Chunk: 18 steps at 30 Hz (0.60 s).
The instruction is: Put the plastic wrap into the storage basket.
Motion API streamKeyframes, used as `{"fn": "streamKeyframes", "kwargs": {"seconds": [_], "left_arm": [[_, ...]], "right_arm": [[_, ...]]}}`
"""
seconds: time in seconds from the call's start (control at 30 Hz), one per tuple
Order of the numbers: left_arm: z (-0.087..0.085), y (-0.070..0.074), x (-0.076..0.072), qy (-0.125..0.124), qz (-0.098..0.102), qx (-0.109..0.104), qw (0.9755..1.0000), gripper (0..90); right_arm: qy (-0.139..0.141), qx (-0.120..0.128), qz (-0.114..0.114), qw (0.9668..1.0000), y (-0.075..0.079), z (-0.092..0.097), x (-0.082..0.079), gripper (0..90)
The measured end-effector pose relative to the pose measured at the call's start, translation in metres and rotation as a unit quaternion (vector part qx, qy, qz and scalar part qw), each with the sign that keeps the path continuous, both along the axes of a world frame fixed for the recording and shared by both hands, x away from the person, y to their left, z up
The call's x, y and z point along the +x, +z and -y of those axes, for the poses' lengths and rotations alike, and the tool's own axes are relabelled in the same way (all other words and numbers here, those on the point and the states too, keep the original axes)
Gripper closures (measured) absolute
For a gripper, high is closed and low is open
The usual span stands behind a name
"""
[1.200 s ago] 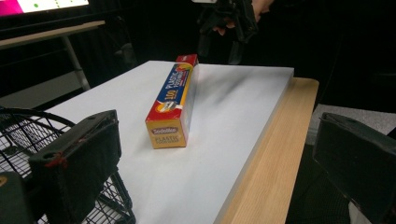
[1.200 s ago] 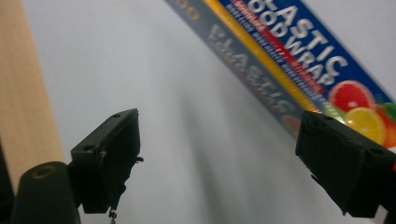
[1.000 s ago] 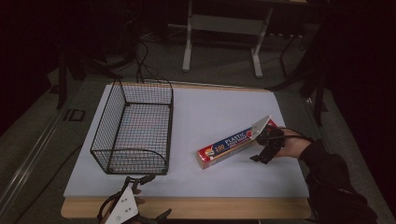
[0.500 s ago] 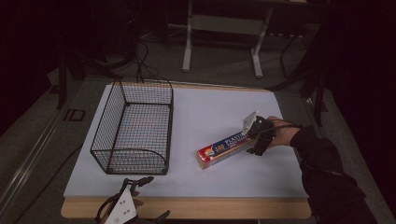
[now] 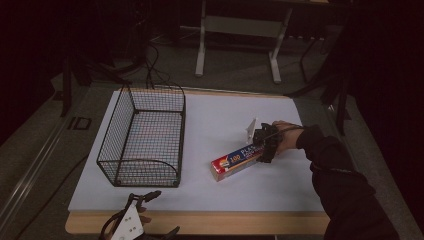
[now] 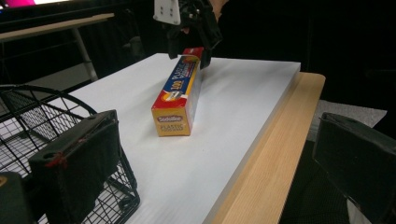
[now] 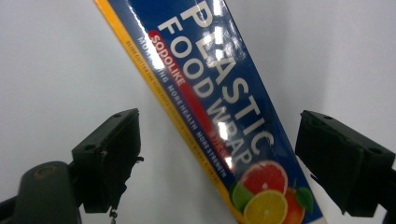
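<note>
A wire basket [image 5: 142, 137] stands on the white table [image 5: 215, 120].

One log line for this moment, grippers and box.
right gripper: open, straddling wrap box, closing slightly, no grip | left gripper: open, idle at near edge | basket: empty

Dim all round in the high view, with only the white counter [image 5: 210, 120] lit, evenly and from above; floor and far background sunk in near-black. Faint soft shadow under the wire basket [image 5: 142, 137]. Sharp enough in the left gripper view, though blurred at the near edges. Glare streaking the glossy plastic wrap box [image 7: 219, 107] in the right gripper view, lettering slightly soft, near fingers [image 7: 109, 154] out of focus.
</note>
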<state>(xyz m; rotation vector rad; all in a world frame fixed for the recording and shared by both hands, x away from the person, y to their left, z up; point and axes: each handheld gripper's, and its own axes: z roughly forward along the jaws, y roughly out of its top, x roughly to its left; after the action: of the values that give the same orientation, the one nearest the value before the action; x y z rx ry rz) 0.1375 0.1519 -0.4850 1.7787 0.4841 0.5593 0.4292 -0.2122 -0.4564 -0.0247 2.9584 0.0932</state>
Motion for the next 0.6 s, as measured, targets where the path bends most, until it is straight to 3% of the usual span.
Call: {"fn": "streamKeyframes", "kwargs": {"seconds": [0.23,0.6], "left_arm": [[-0.001,-0.001,-0.001,0.007,-0.003,0.000,1.0000,1.5],[-0.001,-0.002,0.000,0.012,-0.010,0.000,0.9999,1.5]], "right_arm": [[0.023,-0.017,-0.005,0.9996,-0.009,-0.006,0.006,15.9],[0.066,-0.080,-0.011,0.9946,-0.036,-0.020,0.012,18.6]]}}
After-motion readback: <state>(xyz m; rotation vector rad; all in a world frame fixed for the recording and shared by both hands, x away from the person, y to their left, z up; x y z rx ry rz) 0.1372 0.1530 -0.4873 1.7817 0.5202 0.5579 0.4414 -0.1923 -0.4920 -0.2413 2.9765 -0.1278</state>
